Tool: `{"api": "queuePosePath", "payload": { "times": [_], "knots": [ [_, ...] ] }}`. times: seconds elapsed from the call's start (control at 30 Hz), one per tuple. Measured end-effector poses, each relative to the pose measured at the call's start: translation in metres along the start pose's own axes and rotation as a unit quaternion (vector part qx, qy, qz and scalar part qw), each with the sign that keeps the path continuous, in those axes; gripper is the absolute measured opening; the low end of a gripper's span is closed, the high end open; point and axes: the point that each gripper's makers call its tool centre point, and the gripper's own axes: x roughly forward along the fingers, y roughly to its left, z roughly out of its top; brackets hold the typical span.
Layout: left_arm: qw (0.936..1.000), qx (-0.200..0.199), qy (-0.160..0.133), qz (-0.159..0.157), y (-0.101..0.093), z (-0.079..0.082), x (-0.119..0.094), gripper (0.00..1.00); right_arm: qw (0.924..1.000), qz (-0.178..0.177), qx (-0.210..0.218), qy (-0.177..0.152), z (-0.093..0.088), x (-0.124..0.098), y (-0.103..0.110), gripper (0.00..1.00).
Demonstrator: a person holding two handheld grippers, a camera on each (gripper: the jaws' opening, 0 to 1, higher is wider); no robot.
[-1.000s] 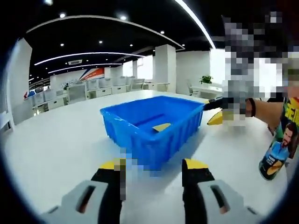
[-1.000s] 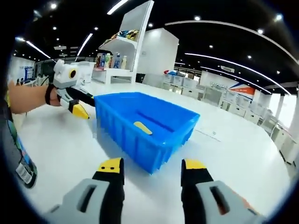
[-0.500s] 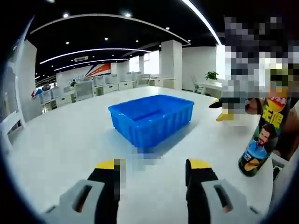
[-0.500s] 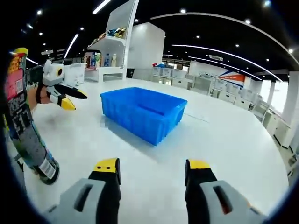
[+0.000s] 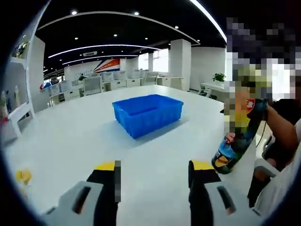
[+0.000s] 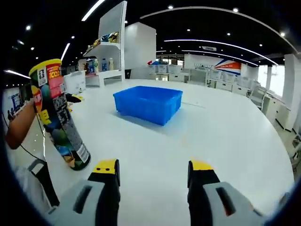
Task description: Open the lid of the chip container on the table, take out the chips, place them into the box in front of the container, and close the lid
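Note:
The blue box (image 5: pixel 147 114) sits in the middle of the white table (image 5: pixel 70 141), its inside hidden from this low angle. In the left gripper view the tall chip container (image 5: pixel 233 141) stands on the table to the right, its top blurred. My left gripper (image 5: pixel 154 167) is open and empty, well short of the box. In the right gripper view the chip container (image 6: pixel 59 117) stands at the left with its yellow lid (image 6: pixel 44 64) on, and the blue box (image 6: pixel 148 103) lies farther off. My right gripper (image 6: pixel 154 167) is open and empty. Behind the container shows part of the left gripper (image 6: pixel 74 87).
A person's arm (image 6: pixel 19 127) reaches in at the left of the right gripper view. A small yellow thing (image 5: pixel 22 176) lies near the table's left edge. A shelf unit (image 6: pixel 106 44) with goods and rows of desks (image 5: pixel 94 84) stand beyond the table.
Both grippers have drawn back from the blue box, which now looks smaller and farther. The chip container has come fully into both views. The chip inside the box has dropped out of sight.

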Motion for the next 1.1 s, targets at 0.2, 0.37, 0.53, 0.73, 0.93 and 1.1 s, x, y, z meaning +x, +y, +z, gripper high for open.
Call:
{"api": "queuePosePath", "payload": {
  "times": [0.2, 0.37, 0.53, 0.73, 0.93, 1.1],
  "knots": [
    [0.9992, 0.014, 0.011, -0.036, -0.026, -0.012, -0.02, 0.66, 0.9999, 0.004, 0.01, -0.01, -0.002, -0.027, 0.012, 0.58],
    [0.9984, 0.029, 0.025, -0.041, -0.039, -0.018, -0.036, 0.68, 0.9997, 0.007, 0.017, -0.014, -0.003, -0.048, 0.022, 0.58],
    [0.9974, 0.036, 0.033, -0.053, -0.052, -0.024, -0.05, 0.69, 0.9994, 0.015, 0.031, -0.001, -0.011, -0.061, 0.03, 0.58],
    [0.9967, 0.036, 0.052, -0.051, -0.06, -0.038, -0.063, 0.69, 0.9983, 0.026, 0.051, -0.011, -0.017, -0.076, 0.043, 0.58],
    [0.9952, 0.043, 0.064, -0.062, -0.069, -0.047, -0.068, 0.71, 0.999, 0.03, 0.032, -0.008, -0.02, -0.081, 0.05, 0.59],
    [0.9946, 0.062, 0.061, -0.058, -0.069, -0.046, -0.067, 0.77, 0.9987, 0.033, 0.038, -0.006, -0.019, -0.08, 0.052, 0.58]
  ]
}}
